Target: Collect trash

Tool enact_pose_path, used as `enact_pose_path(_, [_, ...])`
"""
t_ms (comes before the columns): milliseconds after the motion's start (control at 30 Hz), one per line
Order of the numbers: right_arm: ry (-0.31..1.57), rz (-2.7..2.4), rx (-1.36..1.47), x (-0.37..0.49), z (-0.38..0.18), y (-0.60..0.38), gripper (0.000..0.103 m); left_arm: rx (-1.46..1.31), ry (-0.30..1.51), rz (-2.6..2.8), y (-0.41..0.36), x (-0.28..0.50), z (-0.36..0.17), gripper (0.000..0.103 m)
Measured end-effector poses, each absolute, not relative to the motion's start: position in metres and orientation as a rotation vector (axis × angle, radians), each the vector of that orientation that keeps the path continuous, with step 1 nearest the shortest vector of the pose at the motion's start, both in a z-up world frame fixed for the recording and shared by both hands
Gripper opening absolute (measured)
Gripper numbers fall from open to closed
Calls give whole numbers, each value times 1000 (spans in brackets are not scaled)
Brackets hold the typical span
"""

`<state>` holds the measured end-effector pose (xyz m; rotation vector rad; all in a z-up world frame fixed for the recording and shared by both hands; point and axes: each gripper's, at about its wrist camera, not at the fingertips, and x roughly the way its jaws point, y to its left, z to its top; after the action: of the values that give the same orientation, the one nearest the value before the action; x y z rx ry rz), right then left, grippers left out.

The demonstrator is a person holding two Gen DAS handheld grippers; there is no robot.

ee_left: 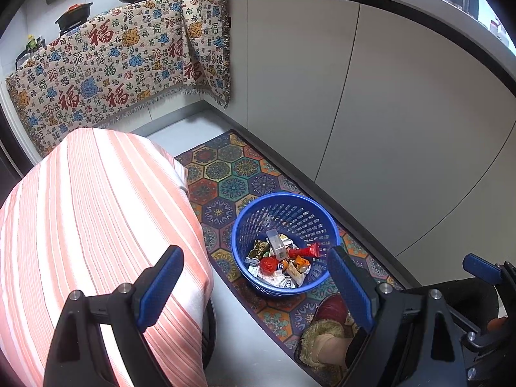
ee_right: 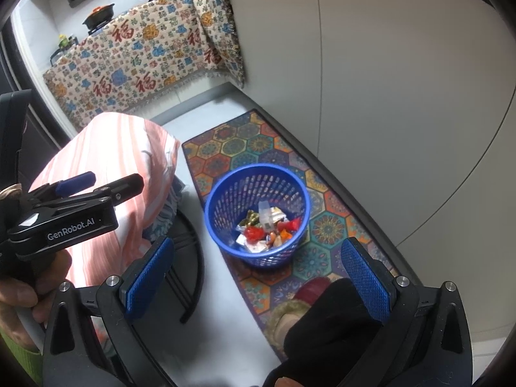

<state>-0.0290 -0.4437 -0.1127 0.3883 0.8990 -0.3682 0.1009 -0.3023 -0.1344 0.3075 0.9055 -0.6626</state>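
A: Anything between the jaws?

B: No. The left gripper (ee_left: 254, 285) and right gripper (ee_right: 258, 275) both gape, empty.

A: And the trash?

B: Wrappers (ee_left: 279, 266) lie in the blue basket (ee_left: 251, 213) on the patterned mat (ee_left: 225, 167). No litter shows outside; collecting looks about finished.

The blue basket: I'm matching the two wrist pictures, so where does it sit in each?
Left wrist: blue basket right of centre, low, on the patterned mat.
Right wrist: blue basket near centre, on the same mat.
Shared landmark: the striped pink cloth left of it.
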Motion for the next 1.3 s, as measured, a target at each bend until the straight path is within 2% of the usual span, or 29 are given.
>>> enact_pose_path(1300, [938, -356, 423, -27, -126, -442, 103, 337, 914, -674, -305, 100, -143, 92])
